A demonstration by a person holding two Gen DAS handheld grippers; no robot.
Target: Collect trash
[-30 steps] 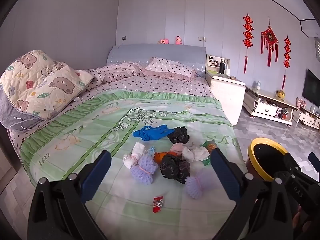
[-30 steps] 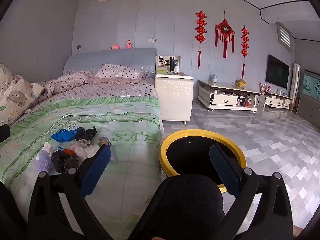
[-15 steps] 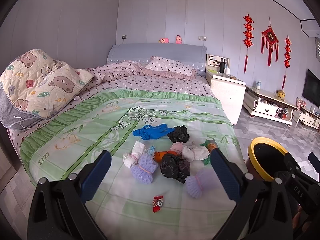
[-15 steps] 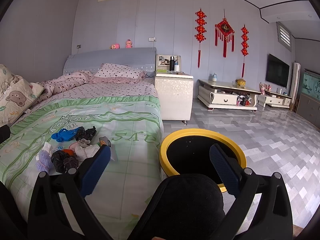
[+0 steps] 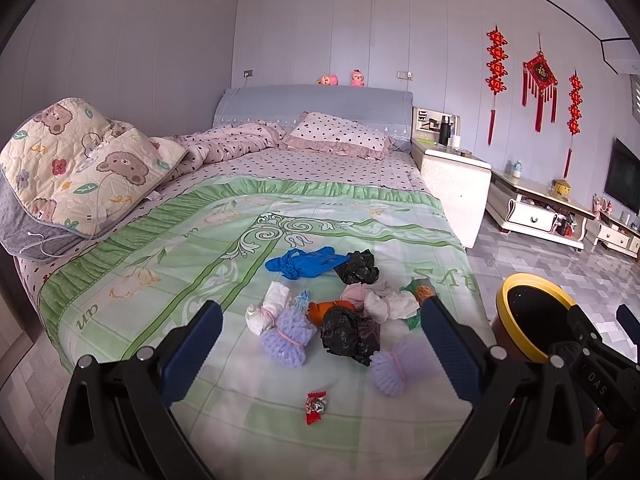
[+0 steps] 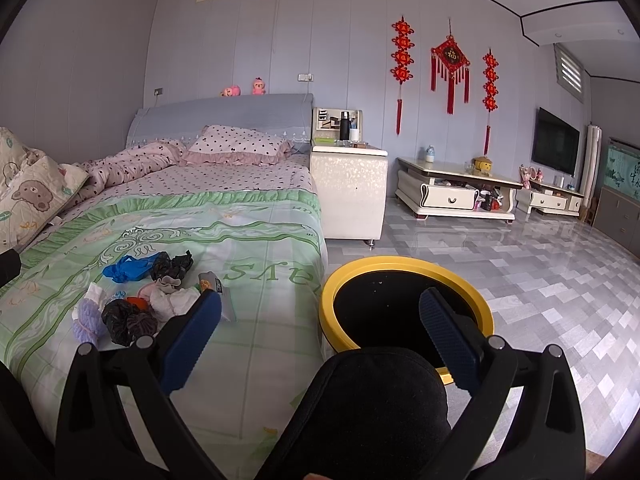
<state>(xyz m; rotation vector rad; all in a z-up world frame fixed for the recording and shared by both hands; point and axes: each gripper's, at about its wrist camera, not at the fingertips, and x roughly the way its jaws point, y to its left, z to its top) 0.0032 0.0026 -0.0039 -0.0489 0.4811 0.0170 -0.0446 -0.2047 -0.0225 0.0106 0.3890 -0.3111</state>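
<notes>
Crumpled plastic trash pile beside round yellow-rimmed bin.

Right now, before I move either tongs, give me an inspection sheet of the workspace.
Surface: green patterned bedspread, flat.
Job's things: loose trash pile on it: blue rubber glove, crumpled black plastic bags, lilac foam nets, red candy wrapper lying apart nearest; yellow-rimmed black bin on the floor beside the bed.
Clutter: bear-print quilt, polka-dot pillow.
Grippers: left tongs open, empty; right tongs open, empty, facing the bin.
Cables: nothing seen.
Surroundings: white nightstand, grey tiled floor.
</notes>
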